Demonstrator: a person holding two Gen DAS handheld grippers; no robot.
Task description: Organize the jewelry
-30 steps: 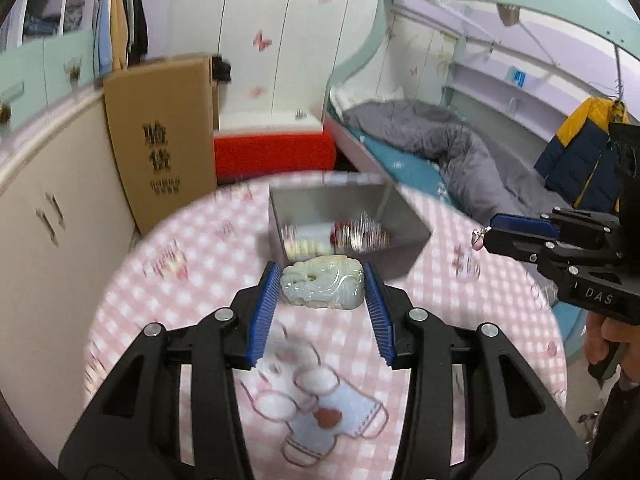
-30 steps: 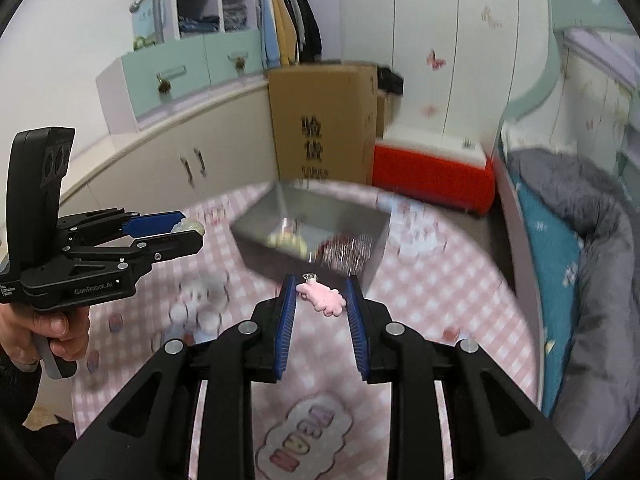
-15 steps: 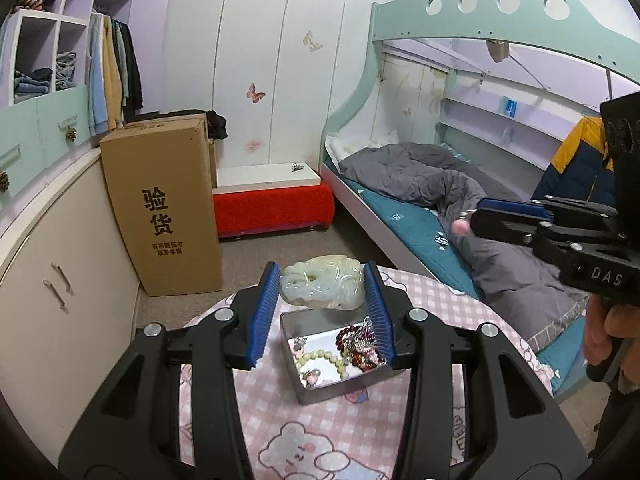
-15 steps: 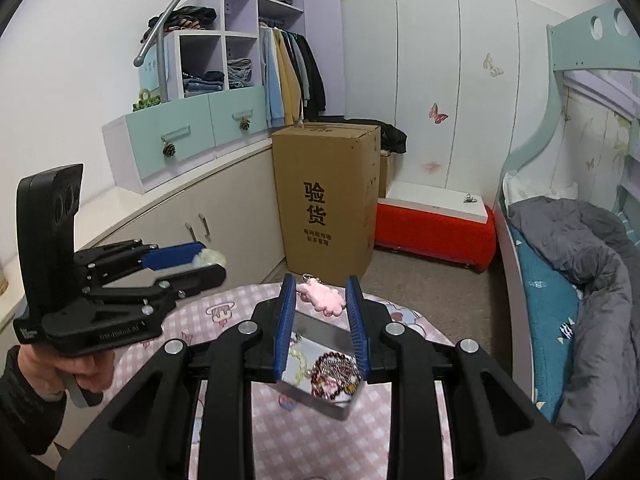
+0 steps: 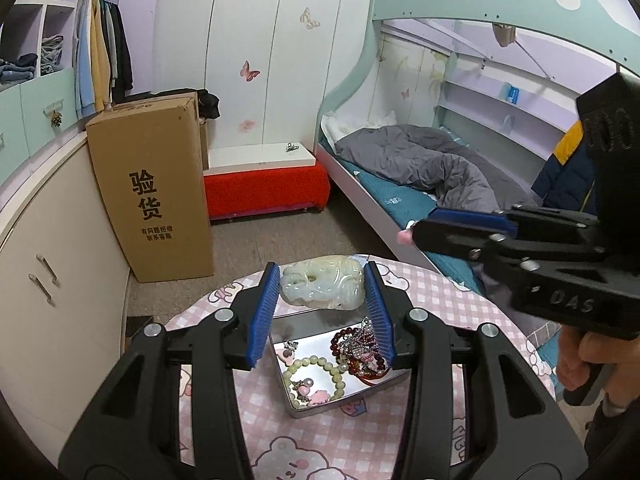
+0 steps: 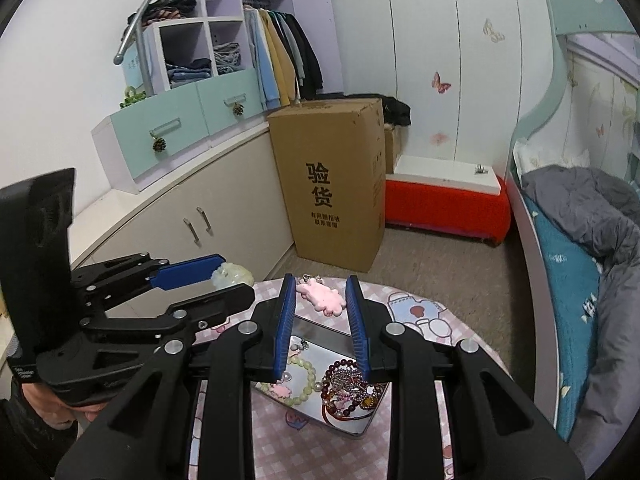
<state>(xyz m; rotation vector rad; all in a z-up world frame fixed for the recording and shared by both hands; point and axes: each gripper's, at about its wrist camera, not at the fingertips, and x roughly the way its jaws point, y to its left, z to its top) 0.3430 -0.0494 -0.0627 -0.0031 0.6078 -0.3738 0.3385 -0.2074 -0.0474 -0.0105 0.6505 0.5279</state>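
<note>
Two black handheld grippers with blue ribbed pads are held above a round table (image 5: 432, 292) covered in a pink-and-white checked cloth printed with cartoon bears. The left gripper (image 5: 322, 285) is clamped on a pale green carved jade pendant (image 5: 322, 286), which sits crosswise between its pads. The right gripper (image 6: 320, 296) is clamped on a small pink bear-shaped charm (image 6: 322, 298) with a silver ring at one end.

Below both grippers, on the cloth, sits an open shallow silver metal tin (image 5: 304, 322). It already holds a pale green bead bracelet (image 5: 318, 376), a tangle of dark red and silvery beaded strands (image 5: 358, 346), and a few small pink pieces.

A second ago both grippers were low, close to the cloth, with the tin ahead of them and blurred by motion. Since then both have risen and travelled forward together, neither grip changing. Now the tin lies directly under their pads, and the bedroom behind, with its cardboard box and bunk bed, fills the upper view.

This suggests both pieces have been carried to the tin and are ready to be released into it.
</note>
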